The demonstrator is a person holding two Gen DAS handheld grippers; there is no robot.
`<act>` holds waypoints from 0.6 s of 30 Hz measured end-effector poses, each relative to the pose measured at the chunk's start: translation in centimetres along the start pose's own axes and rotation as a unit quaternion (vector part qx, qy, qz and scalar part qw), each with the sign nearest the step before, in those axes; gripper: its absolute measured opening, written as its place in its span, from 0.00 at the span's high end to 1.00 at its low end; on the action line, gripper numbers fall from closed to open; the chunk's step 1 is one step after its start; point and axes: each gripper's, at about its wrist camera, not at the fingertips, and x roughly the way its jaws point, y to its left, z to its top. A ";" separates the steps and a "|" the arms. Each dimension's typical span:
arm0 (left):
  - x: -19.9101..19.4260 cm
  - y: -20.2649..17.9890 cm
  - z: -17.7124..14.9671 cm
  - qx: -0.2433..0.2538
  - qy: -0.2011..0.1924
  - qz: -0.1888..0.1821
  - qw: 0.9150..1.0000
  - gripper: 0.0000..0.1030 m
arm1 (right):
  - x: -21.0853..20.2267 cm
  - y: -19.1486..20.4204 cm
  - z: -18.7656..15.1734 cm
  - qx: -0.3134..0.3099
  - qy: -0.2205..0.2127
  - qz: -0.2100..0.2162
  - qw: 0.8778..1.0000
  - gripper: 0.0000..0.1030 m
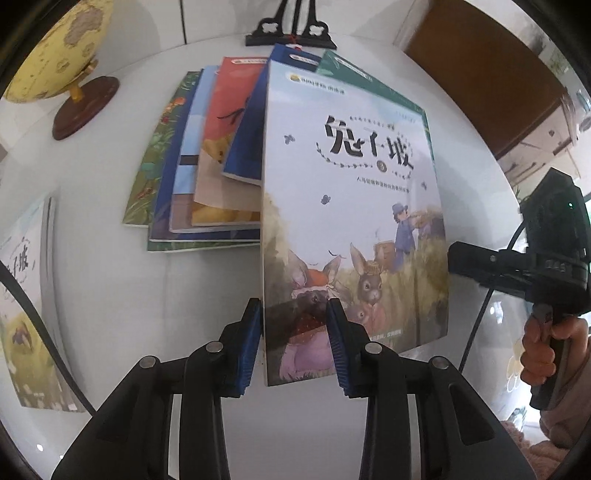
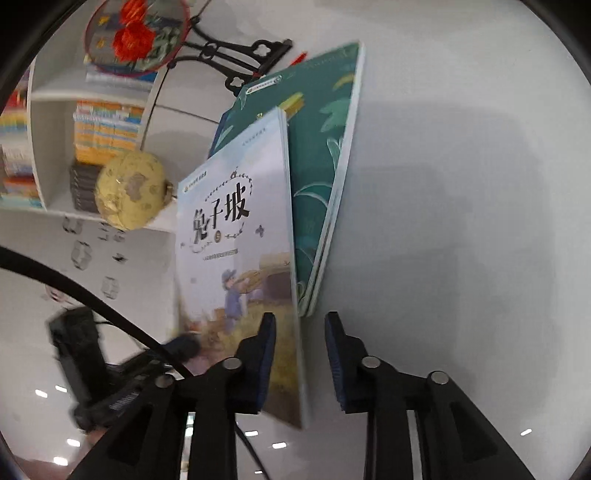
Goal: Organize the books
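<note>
White table [image 1: 103, 288] takes up most of both views, and the right wrist view also catches a white bookshelf [image 2: 92, 122] in the back, stuffed with stacked books.

On the table there's a fan of picture books [image 1: 192, 173], overlapping each other like a hand of cards. The one that matters is the rabbit book [image 1: 351, 206], pale blue cover with bunnies and a kid in a blue cap. It sits at the right end of the fan, over the blue book [image 1: 251, 122] and the green book [image 2: 317, 147]. From the right wrist it looks tipped up off the green one rather than lying flat. A second copy of the rabbit title [image 1: 29, 302] lies on its own, well off to the left.

A yellow globe [image 1: 55, 48] on a brown wooden base stands behind the fan to the left. A black carved stand [image 1: 291, 33] sits right behind the books, holding a round panel with red flowers [image 2: 136, 33].

Left gripper [image 1: 293, 332]: the rabbit book's lower left corner is between its blue pads, but I honestly can't tell if they're biting down on it.

Right gripper [image 2: 301, 350]: jaws apart, straddling the book's right edge. The left pad sits in front of the cover and there's a clear gap on the other side. A hand [image 1: 546, 343] is wrapped around its grip.
</note>
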 end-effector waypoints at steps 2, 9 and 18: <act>0.6 0.0 0.2 0.001 0.003 0.011 1.000 0.68 | 0.8 -0.5 -0.5 0.018 0.022 0.041 0.999 0.63; 0.6 2.0 0.5 -0.047 0.003 -0.028 0.998 0.68 | 1.0 0.6 -0.9 -0.037 0.016 0.016 0.999 0.74; -0.2 4.5 0.7 -0.101 -0.021 -0.154 0.983 0.64 | -1.6 3.3 -1.7 -0.128 -0.015 0.098 0.987 0.86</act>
